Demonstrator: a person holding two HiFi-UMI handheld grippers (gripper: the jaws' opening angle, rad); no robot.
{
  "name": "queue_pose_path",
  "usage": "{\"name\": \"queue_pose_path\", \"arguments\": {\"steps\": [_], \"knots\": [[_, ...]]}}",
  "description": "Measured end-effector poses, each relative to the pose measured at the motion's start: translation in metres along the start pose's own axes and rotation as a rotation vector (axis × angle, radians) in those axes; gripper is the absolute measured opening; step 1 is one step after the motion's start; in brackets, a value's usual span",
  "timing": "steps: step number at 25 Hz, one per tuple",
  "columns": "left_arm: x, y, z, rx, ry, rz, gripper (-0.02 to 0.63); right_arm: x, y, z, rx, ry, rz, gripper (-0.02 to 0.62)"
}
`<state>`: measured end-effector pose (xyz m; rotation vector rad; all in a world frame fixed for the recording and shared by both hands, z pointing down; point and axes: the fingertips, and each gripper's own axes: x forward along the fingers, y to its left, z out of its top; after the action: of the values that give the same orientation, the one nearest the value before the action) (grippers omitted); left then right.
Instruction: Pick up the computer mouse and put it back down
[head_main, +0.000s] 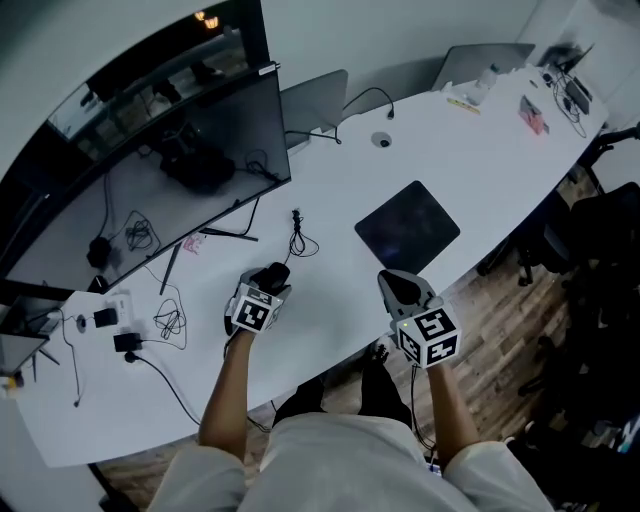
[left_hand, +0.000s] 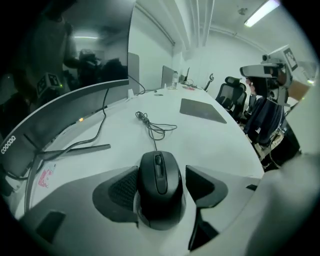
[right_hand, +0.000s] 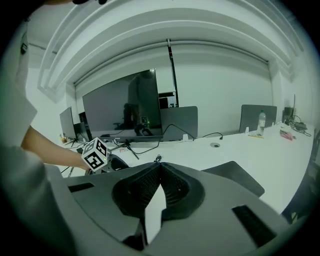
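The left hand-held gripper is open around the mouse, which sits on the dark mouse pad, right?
No: the left gripper view shows the mouse on the bare table, the mouse pad lying farther ahead. The left hand-held gripper is open around it.

Long white curved tabletop (head_main: 500, 140) spans room. Grey upright divider panels (head_main: 318, 100) along its far edge. Brown wood-plank floor (head_main: 505, 305) past near edge. Black office chairs (head_main: 605, 235) off right end. Plain white walls (right_hand: 225, 85), ribbed white ceiling (right_hand: 165, 25), bright strip light (left_hand: 261, 12).
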<state>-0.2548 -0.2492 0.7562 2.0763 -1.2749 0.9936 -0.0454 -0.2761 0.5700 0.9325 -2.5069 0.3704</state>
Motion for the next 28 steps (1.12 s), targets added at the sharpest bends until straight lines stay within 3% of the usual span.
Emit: {"name": "queue_pose_path", "arguments": {"steps": [8,12,19,28], "knots": [[0.002,-0.002,-0.002,0.029,-0.015,-0.02,0.279,-0.031,-0.004,-0.007,0.042,-0.025,-0.107,0.015],[-0.013,-0.007,0.021,0.023,-0.095,-0.034,0.277,-0.052,-0.009,-0.004,0.057,-0.058,-0.164,0.014],[-0.041,-0.037,0.105,0.049,-0.254,-0.077,0.276,-0.094,-0.04,0.004,0.081,-0.113,-0.258,0.014],[-0.045,-0.106,0.257,0.164,-0.413,-0.111,0.275,-0.139,-0.115,0.017,0.082,-0.156,-0.306,0.015]]}}
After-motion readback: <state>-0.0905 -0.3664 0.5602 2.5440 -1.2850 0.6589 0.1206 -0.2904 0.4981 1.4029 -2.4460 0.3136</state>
